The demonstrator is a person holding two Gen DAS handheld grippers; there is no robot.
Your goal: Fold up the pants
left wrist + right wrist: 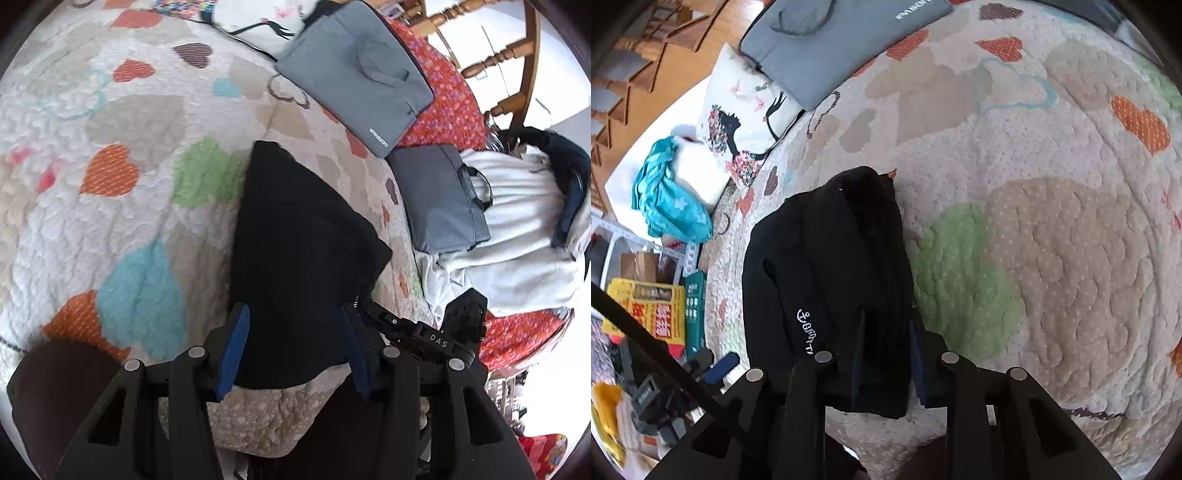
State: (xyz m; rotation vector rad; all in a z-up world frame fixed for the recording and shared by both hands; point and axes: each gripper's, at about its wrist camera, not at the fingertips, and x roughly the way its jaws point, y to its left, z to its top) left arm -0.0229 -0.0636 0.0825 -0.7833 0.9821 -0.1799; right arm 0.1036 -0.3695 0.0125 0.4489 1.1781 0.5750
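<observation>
Bedroom setting: a bed covered by a cream quilt [122, 122] printed with coloured hearts.

Left wrist view, left to right:
- Left claw [291, 347], aimed forward and down at the quilt; blue-padded fingers [236, 347] spread wide, astride the near end of the pants with a gap at each side, not pinching.
- Pants [295, 236], black, folded into a compact stack, lying on the quilt at the middle of the bed.
- Right claw [436, 332], seen low beside the pants' right edge; black body marked "DAS".
- Grey laptop bag [354, 70] flat on the bed beyond the pants; second grey bag [443, 199] with handles just beside it.
- Person in a pale top [517, 229] at the far right.

Right wrist view, left to right:
- Teal cloth [668, 195] and printed cushion [746, 114] at the bed's edge.
- Pants [827, 258], white script on the near fold.
- Right claw [886, 347], pointed down at the pants; fingers narrowed around a near fold of black fabric, though dark pads against dark cloth leave actual contact impossible to tell.
</observation>
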